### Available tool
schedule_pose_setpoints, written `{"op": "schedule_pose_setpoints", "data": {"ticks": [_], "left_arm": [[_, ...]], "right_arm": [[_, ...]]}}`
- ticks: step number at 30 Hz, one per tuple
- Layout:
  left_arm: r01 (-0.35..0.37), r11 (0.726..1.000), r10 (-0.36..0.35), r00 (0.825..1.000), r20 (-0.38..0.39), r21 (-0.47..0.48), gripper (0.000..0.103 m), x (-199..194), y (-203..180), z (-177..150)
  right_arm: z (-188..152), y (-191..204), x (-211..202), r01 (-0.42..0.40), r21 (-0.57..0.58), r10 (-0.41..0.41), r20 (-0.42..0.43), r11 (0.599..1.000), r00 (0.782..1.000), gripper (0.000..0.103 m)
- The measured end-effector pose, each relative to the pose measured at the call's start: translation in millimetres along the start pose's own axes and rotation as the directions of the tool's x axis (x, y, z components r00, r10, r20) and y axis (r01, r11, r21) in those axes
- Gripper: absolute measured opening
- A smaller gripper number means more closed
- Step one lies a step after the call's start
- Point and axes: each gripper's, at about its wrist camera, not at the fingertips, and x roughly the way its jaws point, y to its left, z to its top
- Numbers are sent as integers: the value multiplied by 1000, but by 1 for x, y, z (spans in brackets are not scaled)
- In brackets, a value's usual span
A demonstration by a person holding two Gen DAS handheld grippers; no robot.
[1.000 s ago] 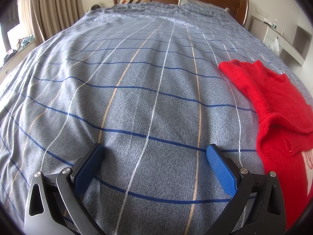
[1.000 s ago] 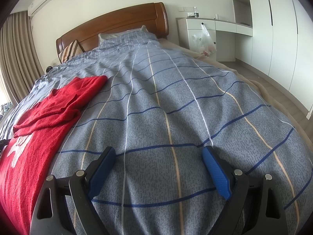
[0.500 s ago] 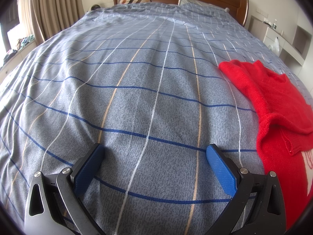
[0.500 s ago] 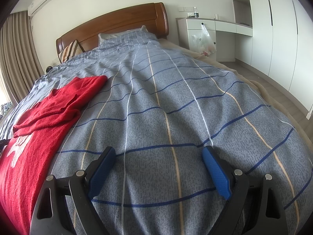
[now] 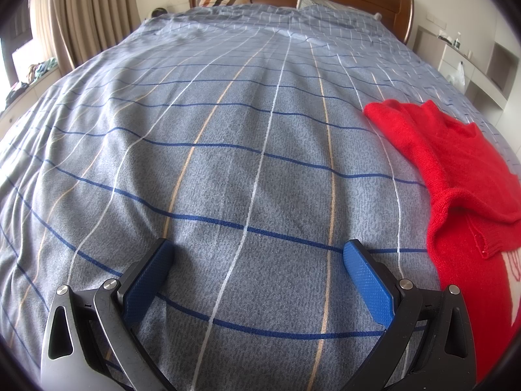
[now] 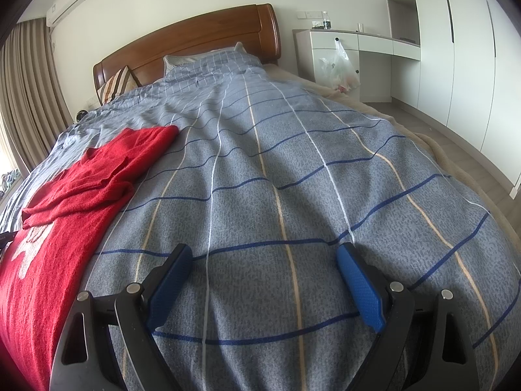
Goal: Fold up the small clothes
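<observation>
A red knitted sweater [image 5: 456,176] lies on the bed, at the right edge of the left wrist view and at the left of the right wrist view [image 6: 65,221]. One sleeve is folded across its body, and a white print shows on its front. My left gripper [image 5: 257,254] is open and empty, low over the bare cover to the left of the sweater. My right gripper [image 6: 263,257] is open and empty, low over the cover to the right of the sweater. Neither gripper touches the sweater.
The bed has a grey-blue checked cover [image 5: 228,130] and a wooden headboard [image 6: 195,45] with pillows. Curtains [image 5: 81,16] hang to the left. A white desk [image 6: 358,42] with a hanging plastic bag [image 6: 338,68] and wardrobes stand to the right.
</observation>
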Motion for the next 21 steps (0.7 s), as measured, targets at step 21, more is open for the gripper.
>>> {"op": "schedule_pose_setpoints", "data": {"ticks": [21], "left_arm": [[-1, 1000, 1, 1000, 0, 0, 103, 0, 0, 0]], "right_arm": [[0, 0, 0, 3, -1, -3, -2, 1000, 1000, 90]]}}
